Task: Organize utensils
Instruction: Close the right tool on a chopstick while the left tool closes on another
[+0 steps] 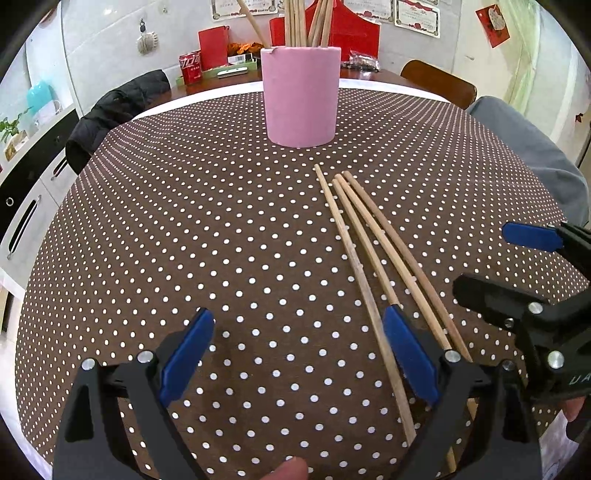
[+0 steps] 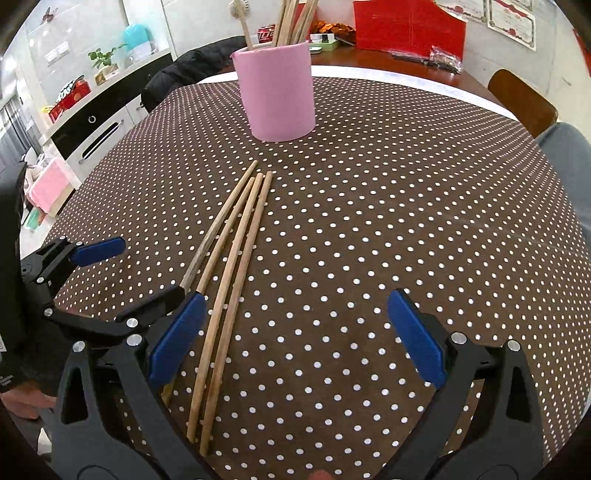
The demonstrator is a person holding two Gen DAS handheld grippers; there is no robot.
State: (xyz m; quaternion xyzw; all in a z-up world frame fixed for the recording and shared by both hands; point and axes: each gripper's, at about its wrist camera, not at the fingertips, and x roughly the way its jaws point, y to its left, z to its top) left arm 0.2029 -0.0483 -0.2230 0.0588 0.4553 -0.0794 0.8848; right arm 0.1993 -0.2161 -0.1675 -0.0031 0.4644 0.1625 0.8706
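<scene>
A pink cup (image 1: 300, 99) (image 2: 277, 96) stands upright at the far middle of the dotted tablecloth, with several wooden chopsticks in it. Several more chopsticks (image 1: 369, 254) (image 2: 236, 254) lie side by side on the cloth, tips toward the cup. My left gripper (image 1: 298, 325) is open and holds nothing; its right pad hangs over the near ends of the chopsticks. My right gripper (image 2: 296, 310) is open too, with the chopsticks just inside its left pad. Each gripper shows in the other's view: the right gripper (image 1: 506, 266), the left gripper (image 2: 136, 271).
A brown polka-dot cloth (image 1: 221, 221) covers the table. Behind the cup are a red can (image 1: 191, 67), a red board (image 2: 406, 26) and a dark packet (image 2: 443, 55). A black jacket (image 1: 118, 110) hangs on a chair at far left; a wooden chair (image 1: 439, 83) stands far right.
</scene>
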